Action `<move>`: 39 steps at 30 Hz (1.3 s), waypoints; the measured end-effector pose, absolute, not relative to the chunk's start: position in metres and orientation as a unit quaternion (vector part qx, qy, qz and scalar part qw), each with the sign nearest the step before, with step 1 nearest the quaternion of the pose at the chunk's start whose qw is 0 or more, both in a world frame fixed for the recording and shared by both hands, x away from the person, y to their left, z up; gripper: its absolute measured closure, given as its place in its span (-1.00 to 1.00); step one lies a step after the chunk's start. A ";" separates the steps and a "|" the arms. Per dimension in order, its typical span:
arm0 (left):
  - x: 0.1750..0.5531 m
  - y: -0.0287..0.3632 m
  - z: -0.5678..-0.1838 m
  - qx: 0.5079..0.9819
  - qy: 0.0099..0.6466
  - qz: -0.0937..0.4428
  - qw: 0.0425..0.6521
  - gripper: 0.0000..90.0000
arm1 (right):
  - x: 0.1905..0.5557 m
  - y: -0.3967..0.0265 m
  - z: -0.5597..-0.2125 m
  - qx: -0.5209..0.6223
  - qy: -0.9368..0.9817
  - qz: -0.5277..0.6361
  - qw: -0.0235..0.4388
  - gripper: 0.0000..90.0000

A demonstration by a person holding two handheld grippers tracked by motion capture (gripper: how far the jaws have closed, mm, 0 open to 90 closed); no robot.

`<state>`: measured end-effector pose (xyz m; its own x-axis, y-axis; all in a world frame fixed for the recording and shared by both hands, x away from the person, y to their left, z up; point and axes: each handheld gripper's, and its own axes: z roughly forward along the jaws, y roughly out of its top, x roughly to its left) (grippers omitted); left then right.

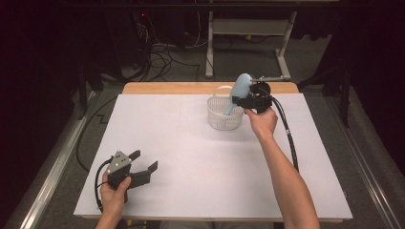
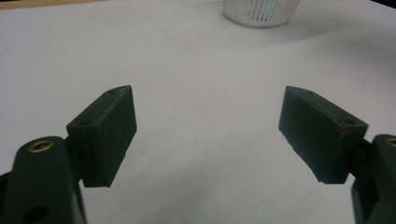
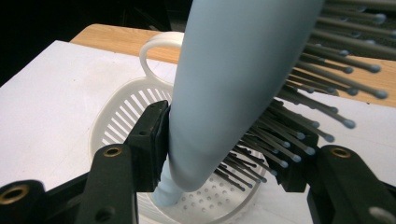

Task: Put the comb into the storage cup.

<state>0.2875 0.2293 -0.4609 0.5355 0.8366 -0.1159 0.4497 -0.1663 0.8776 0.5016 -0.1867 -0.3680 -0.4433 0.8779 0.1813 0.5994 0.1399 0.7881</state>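
Jaws on your right gripper (image 3: 219,149) stand on either side of the pale blue plastic hairbrush (image 3: 233,84): in the right gripper view the left pad lies against the brush's smooth back, while the right pad sits among the dark, ball-tipped bristles, and you cannot tell whether that pad presses firmly. No clear gap shows on the back side, so the brush reads as grasped, though loosely. The brush stands nearly upright, its narrow handle end pointing down into the white slotted plastic basket (image 3: 116,116), close above the perforated bottom; whether the tip touches the bottom you cannot tell.

In the high view, your right gripper (image 1: 242,101) is in the upper middle of the frame, just right of the basket (image 1: 219,119), with the hairbrush (image 1: 240,88) rising above the rim and leaning slightly right. The basket sits on the white counter (image 1: 191,157) near its far edge, its loop handle upright at the back.

Your left gripper (image 1: 143,164) rests low in the lower left of the high view, held in your left hand (image 1: 114,193), well apart from the basket. Its jaws are spread wide with nothing between them; in the left gripper view the bare counter (image 2: 201,93) shows between the two pads, and the basket (image 2: 259,11) sits at the top edge.
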 end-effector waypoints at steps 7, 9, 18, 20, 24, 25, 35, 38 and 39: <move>0.288 0.229 -0.461 0.736 0.437 0.203 0.475 -0.55 | 0.503 -0.192 -0.371 0.504 0.734 0.425 0.162 -0.03; 0.288 0.230 -0.461 0.736 0.438 0.203 0.475 -0.55 | 0.503 -0.193 -0.371 0.507 0.732 0.425 0.160 -0.04; 0.288 0.229 -0.461 0.737 0.437 0.200 0.475 -0.55 | 0.502 -0.195 -0.374 0.507 0.730 0.429 0.162 -0.06; 0.288 0.229 -0.462 0.738 0.437 0.200 0.474 -0.55 | 0.502 -0.196 -0.374 0.508 0.729 0.430 0.160 -0.07; 0.288 0.229 -0.462 0.738 0.437 0.199 0.474 -0.55 | 0.503 -0.199 -0.376 0.511 0.729 0.429 0.157 -0.10; 0.288 0.229 -0.462 0.738 0.437 0.199 0.475 -0.55 | 0.503 -0.199 -0.377 0.512 0.728 0.428 0.156 -0.10; 0.288 0.229 -0.462 0.739 0.437 0.197 0.474 -0.55 | 0.503 -0.202 -0.378 0.513 0.729 0.426 0.153 -0.14; 0.288 0.228 -0.462 0.740 0.436 0.198 0.474 -0.55 | 0.503 -0.203 -0.377 0.514 0.731 0.423 0.150 -0.16; 0.288 0.228 -0.462 0.740 0.436 0.198 0.474 -0.55 | 0.503 -0.203 -0.377 0.514 0.732 0.422 0.149 -0.16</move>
